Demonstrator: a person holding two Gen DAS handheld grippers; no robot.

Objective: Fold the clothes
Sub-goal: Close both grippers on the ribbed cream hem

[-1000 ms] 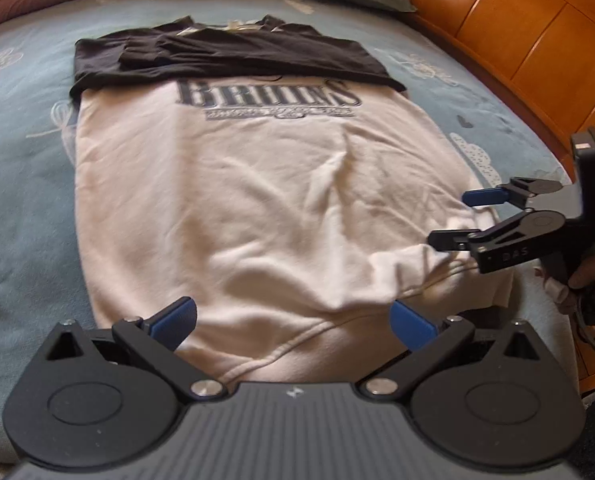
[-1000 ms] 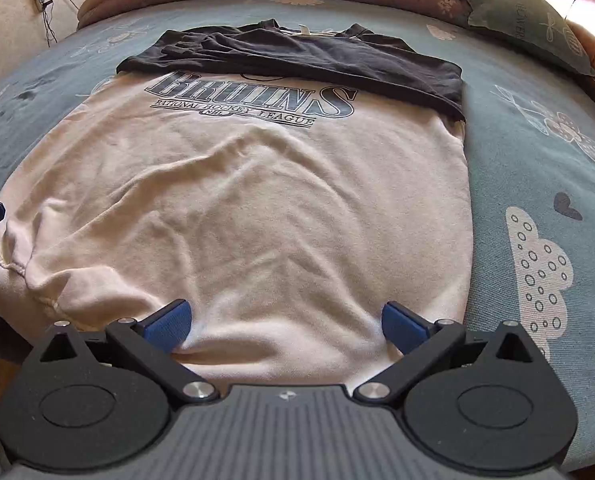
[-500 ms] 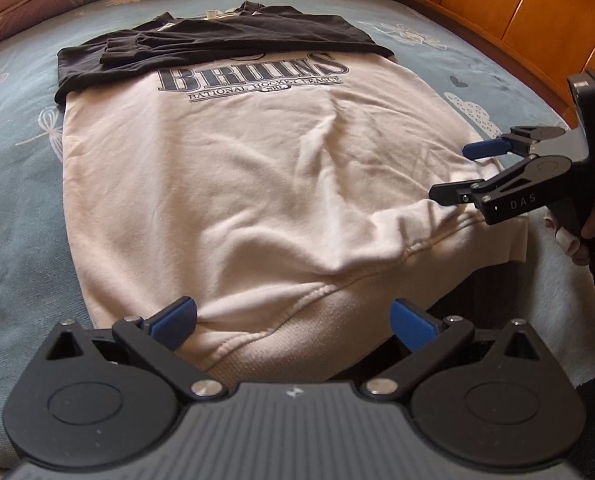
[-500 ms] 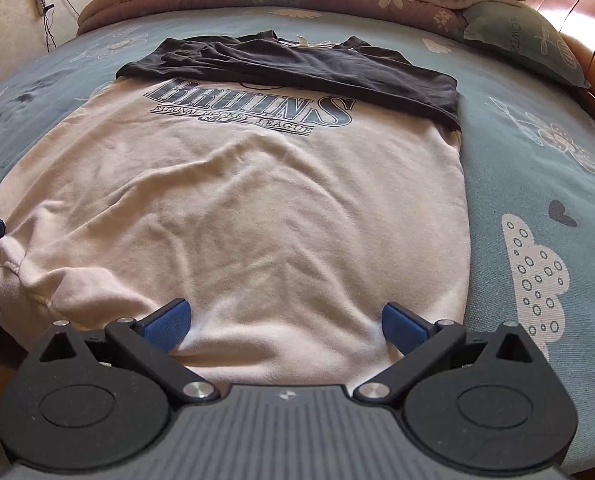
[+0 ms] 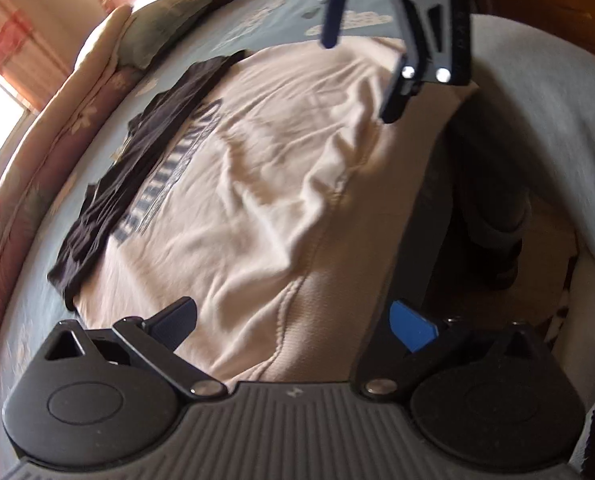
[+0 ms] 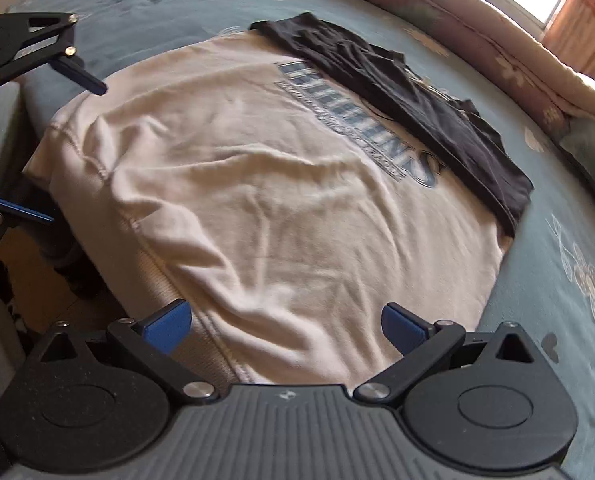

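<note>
A cream sweatshirt (image 5: pixel 277 184) with blue lettering lies flat on the bed, its black sleeves (image 5: pixel 145 152) folded across the chest end. The ribbed hem hangs at the bed's edge. My left gripper (image 5: pixel 293 326) is open just above the hem, one finger over the cloth and the other past the edge. My right gripper (image 5: pixel 361 64) shows at the top of that view, also open, over the hem's far corner. In the right wrist view the sweatshirt (image 6: pixel 257 200) fills the middle, my right gripper (image 6: pixel 284 326) straddles its hem, and my left gripper (image 6: pixel 53 144) stands open at the left corner.
The blue patterned sheet (image 6: pixel 557 260) surrounds the sweatshirt. A rolled quilt (image 6: pixel 497 52) and a grey pillow (image 5: pixel 165 24) lie along the far side. A person's dark trouser leg (image 5: pixel 493 208) stands by the bed's white side (image 5: pixel 557 120). Wooden bed frame (image 5: pixel 537 8) is beyond.
Both grippers have rolled sharply and swung toward each other along the hem at the bed's edge. Both stay open. The sweatshirt lies as before.
</note>
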